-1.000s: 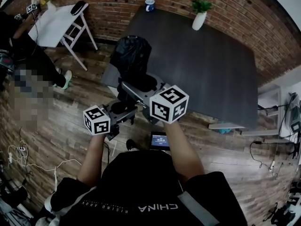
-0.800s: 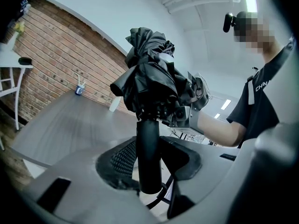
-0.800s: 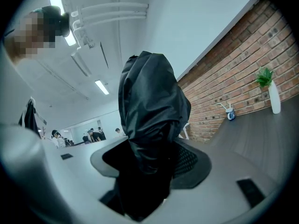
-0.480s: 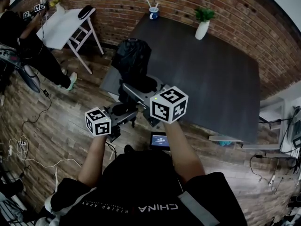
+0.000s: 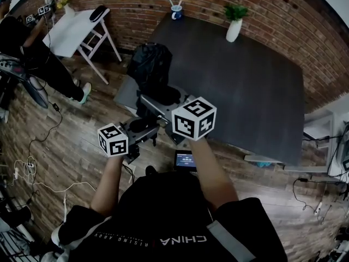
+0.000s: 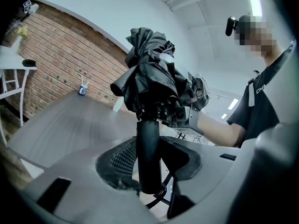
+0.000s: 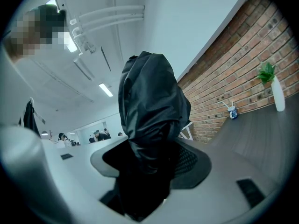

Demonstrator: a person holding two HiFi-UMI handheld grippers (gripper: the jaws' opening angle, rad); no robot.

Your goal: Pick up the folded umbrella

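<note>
The folded umbrella [image 5: 148, 64] is a black bundle held in the air over the near left corner of the dark table [image 5: 245, 91]. My left gripper [image 5: 146, 127] is shut on its black cylindrical handle [image 6: 148, 157], which stands upright between the jaws, with the crumpled canopy [image 6: 152, 78] above it. My right gripper [image 5: 159, 100] is shut on the canopy fabric [image 7: 149, 111], which fills the gap between its wide-set jaws. The two grippers face each other across the umbrella, and the right one's body [image 6: 192, 104] shows behind the canopy in the left gripper view.
On the table's far edge stand a white vase with a plant [image 5: 234, 26] and a mug [image 5: 175, 12]. A white folding table [image 5: 76, 29] and a person [image 5: 27, 48] are at the far left. Cables [image 5: 32, 173] lie on the wood floor; a small screen [image 5: 185, 160] sits below my hands.
Both grippers keep their hold and have drifted slightly with the umbrella. The person at the far left has moved back toward the white table.
</note>
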